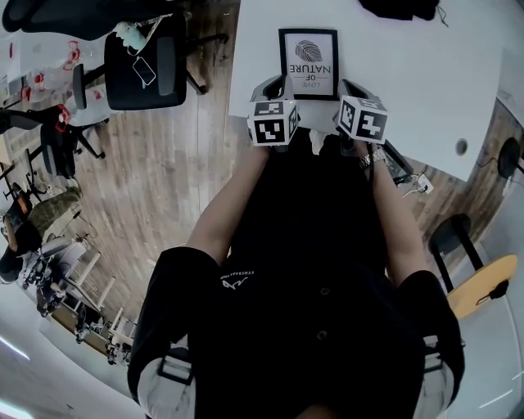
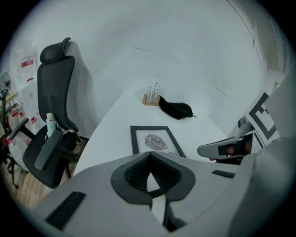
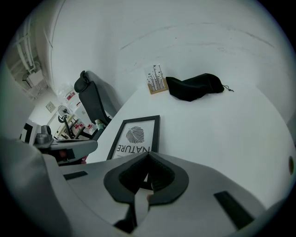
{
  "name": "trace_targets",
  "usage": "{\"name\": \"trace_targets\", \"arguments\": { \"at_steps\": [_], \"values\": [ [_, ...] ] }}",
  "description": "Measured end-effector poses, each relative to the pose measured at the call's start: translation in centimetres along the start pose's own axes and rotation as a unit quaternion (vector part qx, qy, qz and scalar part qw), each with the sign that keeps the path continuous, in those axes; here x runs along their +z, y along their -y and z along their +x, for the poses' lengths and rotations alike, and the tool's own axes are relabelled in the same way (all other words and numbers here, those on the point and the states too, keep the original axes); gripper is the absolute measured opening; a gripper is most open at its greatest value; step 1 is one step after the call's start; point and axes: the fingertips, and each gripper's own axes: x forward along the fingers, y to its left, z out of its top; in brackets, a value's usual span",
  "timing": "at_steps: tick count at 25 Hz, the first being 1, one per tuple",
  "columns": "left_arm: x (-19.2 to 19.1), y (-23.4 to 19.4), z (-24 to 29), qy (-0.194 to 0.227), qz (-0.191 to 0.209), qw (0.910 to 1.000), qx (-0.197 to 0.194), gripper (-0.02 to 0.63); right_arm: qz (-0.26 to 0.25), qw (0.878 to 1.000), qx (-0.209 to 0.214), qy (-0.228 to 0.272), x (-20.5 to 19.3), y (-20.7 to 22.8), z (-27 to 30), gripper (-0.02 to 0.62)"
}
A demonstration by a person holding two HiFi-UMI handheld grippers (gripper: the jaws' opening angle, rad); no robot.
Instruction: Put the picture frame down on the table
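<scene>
White tabletop carries the picture frame lying flat, apparently set down. The left gripper and right gripper hover at its near edge, jaws closed on nothing.

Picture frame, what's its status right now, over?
Both closed: left tongs, right tongs, at its near edge. The picture frame lies flat on the table. A black pouch far back, not in the way.

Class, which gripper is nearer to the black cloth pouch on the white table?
Right. The black cloth pouch lies beyond the right gripper, which is at the black picture frame's right near corner. The left gripper is at its left near corner, farther away.
</scene>
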Motion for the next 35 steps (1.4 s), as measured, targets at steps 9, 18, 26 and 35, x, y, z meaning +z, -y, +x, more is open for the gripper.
{"name": "trace_targets", "arguments": {
  "at_steps": [9,18,26,35],
  "values": [
    [1.0,5.9,-3.6,0.083,0.043,0.9953,-0.026,0.006,-0.049,0.998,0.031,0.037,-0.5,-0.8,-4.3,-0.002],
    [-0.4,12.1,-7.4,0.124,0.059,0.9904,-0.017,0.006,-0.063,0.994,0.053,0.07,-2.0,1.3,-10.0,-0.002],
    [-1.1,16.6,-11.4,0.185,0.063,0.9807,0.005,0.006,-0.074,0.99,0.075,0.097,-3.3,3.0,-14.9,-0.002],
    [-2.1,19.3,-13.7,0.216,0.047,0.975,0.024,0.006,-0.095,0.983,0.092,0.126,-4.6,4.5,-18.8,-0.002]
  ]
}}
